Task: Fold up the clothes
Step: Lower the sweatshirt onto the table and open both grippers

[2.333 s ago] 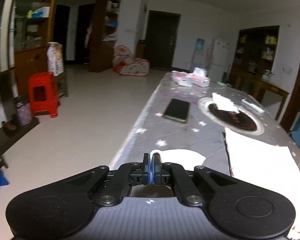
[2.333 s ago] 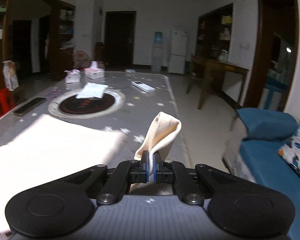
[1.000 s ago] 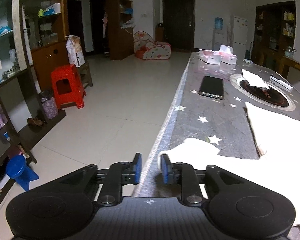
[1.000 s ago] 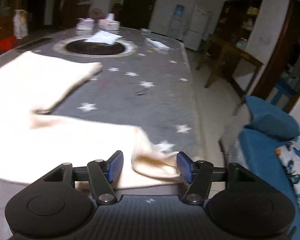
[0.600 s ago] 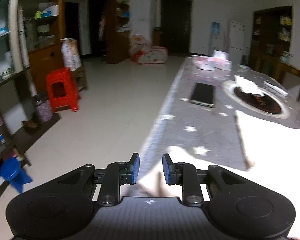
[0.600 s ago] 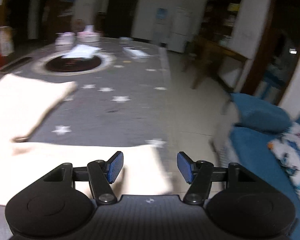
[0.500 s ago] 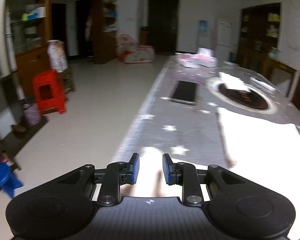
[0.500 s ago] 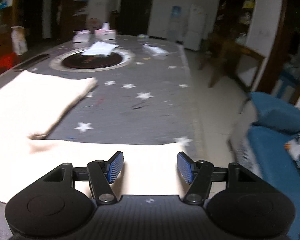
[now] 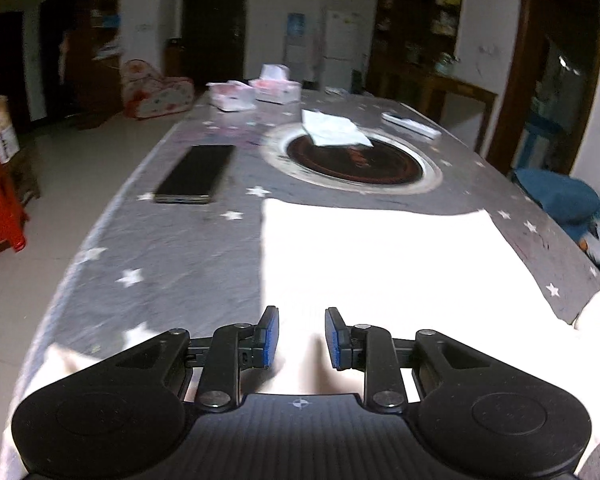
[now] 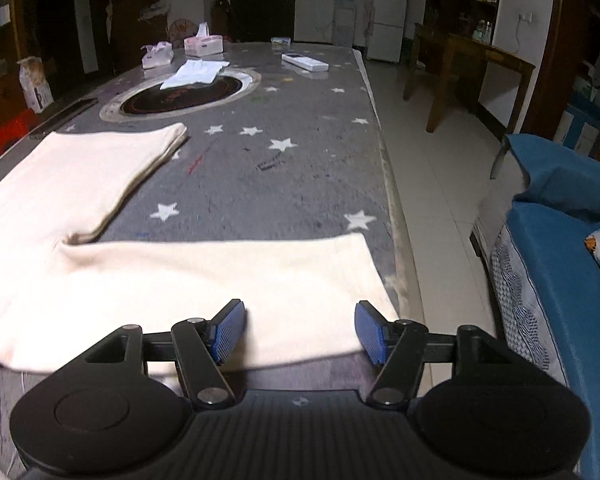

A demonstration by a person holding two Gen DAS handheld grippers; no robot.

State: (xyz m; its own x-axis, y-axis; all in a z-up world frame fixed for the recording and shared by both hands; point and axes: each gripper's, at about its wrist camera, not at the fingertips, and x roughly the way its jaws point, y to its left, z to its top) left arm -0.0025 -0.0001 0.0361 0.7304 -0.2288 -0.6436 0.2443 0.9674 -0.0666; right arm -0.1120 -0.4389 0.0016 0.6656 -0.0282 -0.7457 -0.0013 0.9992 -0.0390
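A cream garment [image 9: 380,264] lies flat on the grey star-patterned table [image 9: 172,264]. In the right wrist view the garment [image 10: 188,276] shows its body at the left and one sleeve stretched along the near edge toward the right. My left gripper [image 9: 302,338] is open and empty, low over the garment's near edge. My right gripper [image 10: 300,330] is wide open and empty, just above the sleeve's end near the table's right edge.
A black phone [image 9: 196,174] lies at the table's left. A round dark hotplate inset [image 9: 354,160] carries a white cloth [image 9: 334,130]. Tissue boxes [image 9: 276,88] and a remote [image 10: 304,62] sit at the far end. A blue sofa [image 10: 560,264] stands right of the table.
Both grippers let go of the garment's sleeve ends and opened. The sleeves now lie flat on the table. The left gripper has swung right, over the garment.
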